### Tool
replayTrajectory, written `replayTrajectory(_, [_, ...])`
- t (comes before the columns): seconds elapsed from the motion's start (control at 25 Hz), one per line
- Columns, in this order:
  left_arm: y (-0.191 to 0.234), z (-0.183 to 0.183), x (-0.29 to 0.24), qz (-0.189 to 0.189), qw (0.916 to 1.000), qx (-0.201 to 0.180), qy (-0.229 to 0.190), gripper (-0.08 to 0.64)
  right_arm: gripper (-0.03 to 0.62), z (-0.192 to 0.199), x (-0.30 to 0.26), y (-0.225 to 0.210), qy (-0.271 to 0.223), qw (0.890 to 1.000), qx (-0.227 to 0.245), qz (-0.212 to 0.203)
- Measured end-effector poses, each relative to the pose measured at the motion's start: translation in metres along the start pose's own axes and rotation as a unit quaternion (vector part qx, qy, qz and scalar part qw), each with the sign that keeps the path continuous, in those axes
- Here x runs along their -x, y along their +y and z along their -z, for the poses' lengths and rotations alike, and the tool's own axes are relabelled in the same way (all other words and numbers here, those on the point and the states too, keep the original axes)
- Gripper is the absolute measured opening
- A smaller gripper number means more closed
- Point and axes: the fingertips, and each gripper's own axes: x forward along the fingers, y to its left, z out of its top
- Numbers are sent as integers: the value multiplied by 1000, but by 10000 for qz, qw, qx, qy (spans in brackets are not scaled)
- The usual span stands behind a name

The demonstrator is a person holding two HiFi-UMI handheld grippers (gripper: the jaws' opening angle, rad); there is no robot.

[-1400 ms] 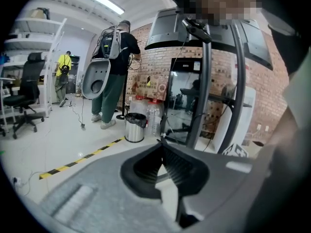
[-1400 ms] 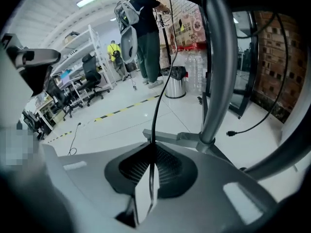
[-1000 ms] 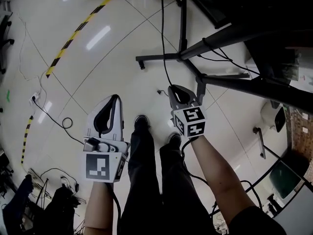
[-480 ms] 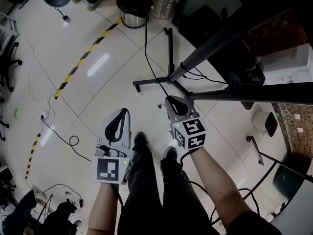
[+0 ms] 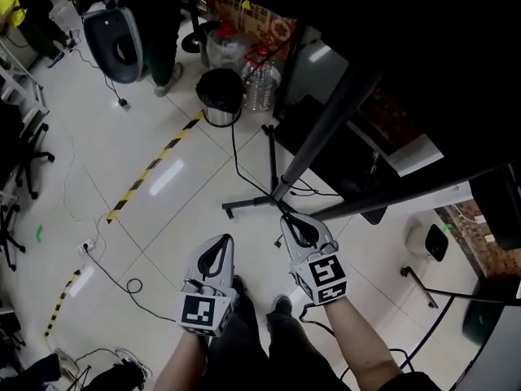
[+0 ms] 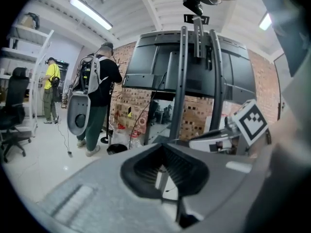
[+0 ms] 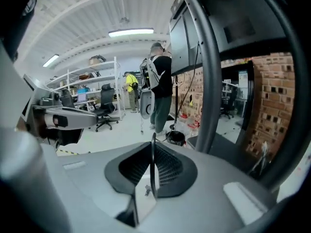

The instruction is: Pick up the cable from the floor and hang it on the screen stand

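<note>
Black cable stretches from the white floor, past the screen stand, to the right gripper, with the left gripper alongside. Left gripper view: fingers closed, tips together, holding nothing. Right gripper view: fingers pinch the thin cable, which rises upright between them.

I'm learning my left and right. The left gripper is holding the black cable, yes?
Not quite. The right gripper is holding the black cable. The right gripper view shows it pinched between the jaws. The left gripper holds nothing.
</note>
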Motion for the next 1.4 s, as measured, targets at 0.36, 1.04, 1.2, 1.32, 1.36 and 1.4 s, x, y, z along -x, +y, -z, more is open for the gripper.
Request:
replayTrajectory(0.36, [-17,-77,6,319,9971,-643,-262,5,31,-112,51,-4,-645,9964,522,185])
replayTrajectory(1.04, [-59,-196,-19,1088,9912,-406,-640,5,31,-291,124,-37,-1665,9754,1258,717])
replayTrajectory(1.2, [-69,-244,-28,1478,9849,-327,-836,5,31,-324,131,-42,-1857,9709,1317,744])
replayTrajectory(1.32, [-78,-278,-33,1708,9804,-321,-928,5,31,-351,142,-48,-2026,9656,1417,810])
replayTrajectory(1.36, [-81,-289,-34,1776,9791,-234,-964,5,31,-358,147,-51,-2048,9649,1415,835])
replayTrajectory(1.4, [-84,-299,-35,1830,9779,-181,-996,5,31,-367,151,-55,-2056,9645,1410,872])
